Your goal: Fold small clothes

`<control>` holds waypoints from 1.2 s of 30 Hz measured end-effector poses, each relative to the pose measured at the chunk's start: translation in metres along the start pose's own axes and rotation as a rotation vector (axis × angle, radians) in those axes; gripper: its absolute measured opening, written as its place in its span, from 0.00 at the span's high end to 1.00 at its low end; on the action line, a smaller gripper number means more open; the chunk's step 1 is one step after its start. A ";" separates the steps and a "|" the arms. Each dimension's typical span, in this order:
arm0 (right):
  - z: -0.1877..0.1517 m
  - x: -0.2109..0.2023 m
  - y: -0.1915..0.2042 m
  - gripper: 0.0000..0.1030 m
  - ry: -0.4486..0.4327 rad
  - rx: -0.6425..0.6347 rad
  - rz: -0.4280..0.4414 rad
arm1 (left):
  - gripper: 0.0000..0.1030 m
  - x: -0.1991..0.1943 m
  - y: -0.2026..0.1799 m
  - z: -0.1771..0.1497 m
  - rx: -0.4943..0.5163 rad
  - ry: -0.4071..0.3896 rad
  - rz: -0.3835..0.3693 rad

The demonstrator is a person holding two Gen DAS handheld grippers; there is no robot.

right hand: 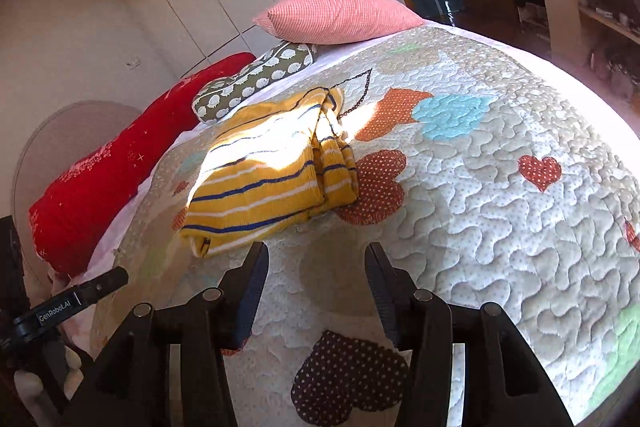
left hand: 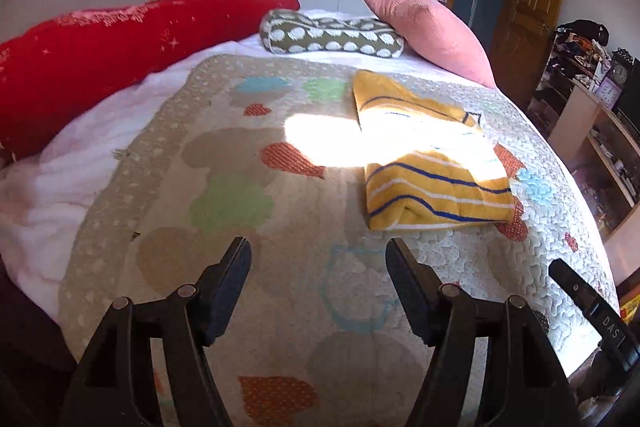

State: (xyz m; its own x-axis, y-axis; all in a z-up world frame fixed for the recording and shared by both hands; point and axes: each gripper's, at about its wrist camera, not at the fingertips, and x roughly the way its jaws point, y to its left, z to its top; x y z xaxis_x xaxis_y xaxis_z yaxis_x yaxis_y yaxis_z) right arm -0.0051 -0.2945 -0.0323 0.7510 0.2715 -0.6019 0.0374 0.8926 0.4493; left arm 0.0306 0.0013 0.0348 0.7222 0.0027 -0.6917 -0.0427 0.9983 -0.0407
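A: What room is left around the garment?

B: A single yellow striped garment (left hand: 434, 163), already folded into a compact bundle, is seen lying flat on the patchwork quilt (left hand: 224, 163). Bare quilt is shown on every side of it. In the right wrist view the quilt (right hand: 500, 167) is seen curving off toward its right edge, well apart from the garment (right hand: 264, 179). Toward the head of the bed, the garment's far edge is kept apart from the cushions by a strip of quilt and white sheet.

A: What is counted there?

B: Three cushions: one long red bolster (left hand: 100, 55) along the left side, one olive cushion with white dots (left hand: 332, 35) in the middle, and one pink pillow (left hand: 428, 27) leaning at the right. One garment is counted, and two grippers.

A: How are the tools set?

B: The left gripper (left hand: 318, 251) is held above bare quilt, just short of the garment's near edge; its jaws are spread wide and nothing is gripped or touched. The right gripper (right hand: 316, 255) is likewise parted wide, with nothing between the fingers, its left fingertip placed just beside the garment's near corner; whether that tip brushes the cloth cannot be told.
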 end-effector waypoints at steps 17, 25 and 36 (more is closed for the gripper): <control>-0.052 -0.028 0.066 0.35 0.006 -0.113 -0.035 | 0.00 -0.112 -0.002 -0.009 0.021 -0.250 0.134; -0.050 -0.032 0.058 0.33 -0.005 -0.098 -0.096 | 0.00 -0.072 -0.017 -0.023 0.057 -0.040 0.043; -0.054 -0.035 0.066 0.31 -0.022 -0.143 -0.116 | 0.00 -0.073 -0.026 -0.030 0.082 -0.036 0.010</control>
State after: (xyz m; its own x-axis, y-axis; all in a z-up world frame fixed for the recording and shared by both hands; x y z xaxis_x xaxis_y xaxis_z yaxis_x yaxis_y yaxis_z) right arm -0.0646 -0.2259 -0.0173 0.7617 0.1571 -0.6286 0.0319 0.9599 0.2786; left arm -0.0419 -0.0266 0.0652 0.7464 0.0129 -0.6654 0.0056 0.9997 0.0256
